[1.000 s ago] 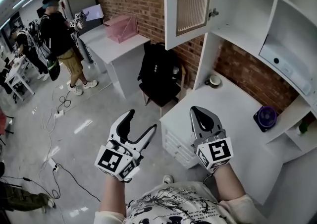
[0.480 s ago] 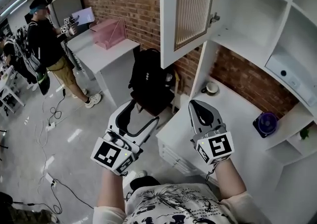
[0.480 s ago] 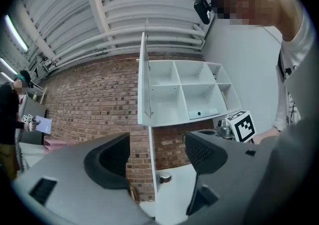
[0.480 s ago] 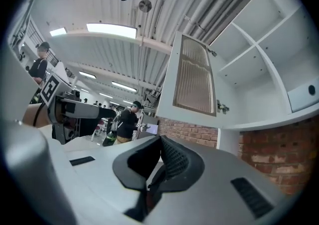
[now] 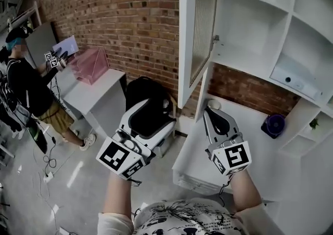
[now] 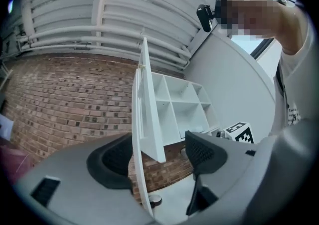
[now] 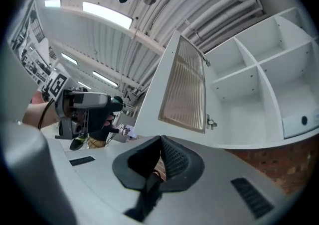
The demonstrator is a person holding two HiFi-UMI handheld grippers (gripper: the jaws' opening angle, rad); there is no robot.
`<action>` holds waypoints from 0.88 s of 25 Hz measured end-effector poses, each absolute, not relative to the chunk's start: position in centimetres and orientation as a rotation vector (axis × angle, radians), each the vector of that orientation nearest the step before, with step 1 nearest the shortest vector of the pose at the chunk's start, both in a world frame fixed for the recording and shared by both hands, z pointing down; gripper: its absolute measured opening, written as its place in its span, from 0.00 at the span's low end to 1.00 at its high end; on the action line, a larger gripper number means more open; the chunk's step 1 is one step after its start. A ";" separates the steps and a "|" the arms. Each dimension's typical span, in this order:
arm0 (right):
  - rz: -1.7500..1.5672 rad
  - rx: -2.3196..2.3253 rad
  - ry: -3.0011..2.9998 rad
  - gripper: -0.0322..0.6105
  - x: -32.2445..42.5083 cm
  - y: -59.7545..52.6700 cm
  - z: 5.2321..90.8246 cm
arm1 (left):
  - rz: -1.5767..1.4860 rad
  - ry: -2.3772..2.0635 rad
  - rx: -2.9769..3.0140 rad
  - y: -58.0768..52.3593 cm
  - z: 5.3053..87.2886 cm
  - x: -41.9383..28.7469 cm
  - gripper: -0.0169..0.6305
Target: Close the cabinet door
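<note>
left gripper nearer cabinet door, apparently apart

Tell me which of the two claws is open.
The left claw: its jaws stand wide apart, while the right claw has its jaws pressed together.
</note>
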State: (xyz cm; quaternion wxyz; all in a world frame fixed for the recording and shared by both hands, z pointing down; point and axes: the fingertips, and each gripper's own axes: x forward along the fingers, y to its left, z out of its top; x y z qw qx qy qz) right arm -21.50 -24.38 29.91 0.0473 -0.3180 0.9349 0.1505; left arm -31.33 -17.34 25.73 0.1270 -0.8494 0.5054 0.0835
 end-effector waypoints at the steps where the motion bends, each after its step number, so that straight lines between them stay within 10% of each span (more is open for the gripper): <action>1: 0.464 -1.005 2.833 0.08 -22.0 -24.4 29.3 | 0.256 1.420 -2.486 -17.6 24.6 -31.9 0.55; 22: 0.640 -1.539 2.563 0.08 -23.0 -22.0 23.6 | 0.644 0.465 -2.745 -20.9 5.7 -32.8 0.55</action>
